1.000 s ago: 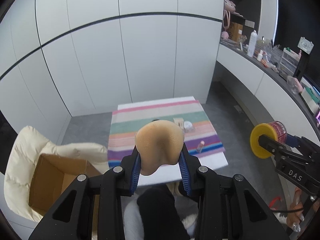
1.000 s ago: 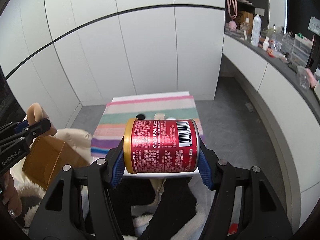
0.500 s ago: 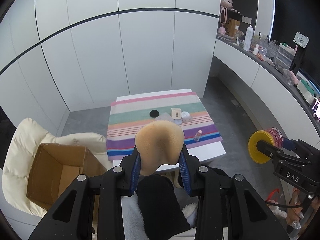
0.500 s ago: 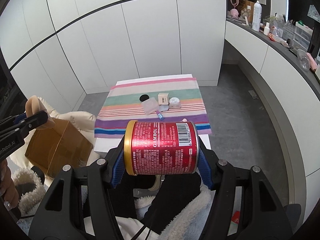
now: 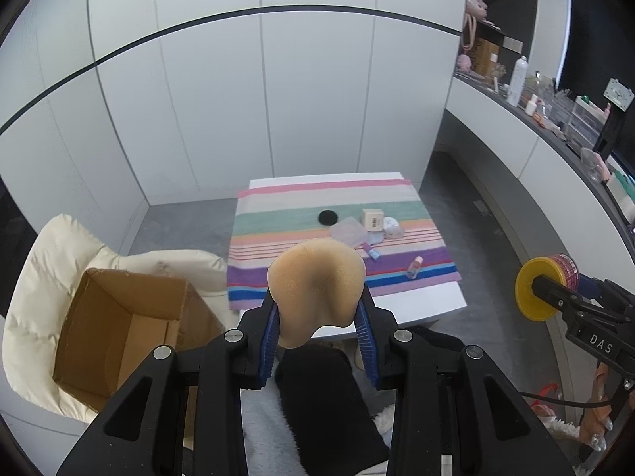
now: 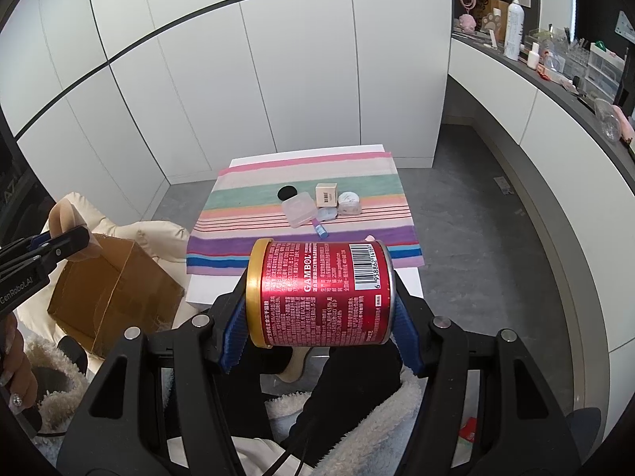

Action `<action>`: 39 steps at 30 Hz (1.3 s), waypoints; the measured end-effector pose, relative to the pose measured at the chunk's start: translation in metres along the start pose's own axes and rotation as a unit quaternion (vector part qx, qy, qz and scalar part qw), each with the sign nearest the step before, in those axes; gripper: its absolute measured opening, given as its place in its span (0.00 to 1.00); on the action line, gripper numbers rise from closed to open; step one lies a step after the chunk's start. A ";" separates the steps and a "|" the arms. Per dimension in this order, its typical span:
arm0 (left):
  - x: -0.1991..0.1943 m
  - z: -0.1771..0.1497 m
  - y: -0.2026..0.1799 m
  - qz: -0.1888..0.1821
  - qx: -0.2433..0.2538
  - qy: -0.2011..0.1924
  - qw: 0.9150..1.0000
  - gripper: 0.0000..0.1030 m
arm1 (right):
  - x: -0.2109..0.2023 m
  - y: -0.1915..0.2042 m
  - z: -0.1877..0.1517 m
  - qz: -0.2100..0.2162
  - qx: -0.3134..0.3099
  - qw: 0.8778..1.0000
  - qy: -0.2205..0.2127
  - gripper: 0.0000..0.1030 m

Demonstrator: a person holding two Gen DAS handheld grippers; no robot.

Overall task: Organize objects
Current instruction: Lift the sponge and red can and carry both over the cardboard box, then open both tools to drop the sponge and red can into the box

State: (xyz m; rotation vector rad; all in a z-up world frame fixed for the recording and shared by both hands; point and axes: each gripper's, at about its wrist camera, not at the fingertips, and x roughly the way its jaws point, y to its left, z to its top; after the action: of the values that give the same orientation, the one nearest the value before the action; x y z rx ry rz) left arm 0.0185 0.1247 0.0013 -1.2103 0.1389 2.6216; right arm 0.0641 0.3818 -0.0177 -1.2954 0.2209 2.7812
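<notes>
Both hand-held grippers have drawn back and up since the earlier frame; the striped counter (image 5: 341, 238) now sits farther off at 12 o'clock. Left hand-held gripper (image 5: 317, 317) pinches the tan sponge (image 5: 315, 285). Right hand-held gripper (image 6: 319, 317) clamps the red can (image 6: 321, 293) sideways. Cardboard box (image 5: 127, 333) lies open at 9 o'clock: likely destination for both.

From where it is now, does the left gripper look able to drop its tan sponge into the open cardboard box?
Probably yes. The left gripper holds the tan sponge, the open cardboard box sits lower left, mouth up, nothing between.
</notes>
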 end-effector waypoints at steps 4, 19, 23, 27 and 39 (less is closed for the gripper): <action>0.001 -0.005 0.022 0.015 -0.017 0.000 1.000 0.35 | 0.008 0.016 0.007 0.008 -0.018 1.000 0.005 0.62; -0.022 -0.057 0.145 0.107 -0.143 0.011 0.984 0.35 | 0.040 0.170 0.012 0.116 -0.172 0.978 0.030 0.62; -0.031 -0.080 0.183 0.143 -0.181 0.016 0.973 0.35 | 0.048 0.223 0.006 0.155 -0.220 0.962 0.045 0.62; -0.038 -0.101 0.213 0.164 -0.219 0.026 0.961 0.35 | 0.052 0.276 -0.015 0.199 -0.272 0.940 0.060 0.62; -0.013 -0.115 0.268 0.177 -0.276 0.048 0.944 0.35 | 0.072 0.366 -0.045 0.233 -0.348 0.905 0.071 0.62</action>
State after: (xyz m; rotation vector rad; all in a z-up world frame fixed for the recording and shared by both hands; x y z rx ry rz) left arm 0.0402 -0.1577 -0.0683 -1.6158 -0.4326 3.0284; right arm 0.0086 0.0130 -0.0640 -1.7809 -0.6028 3.3244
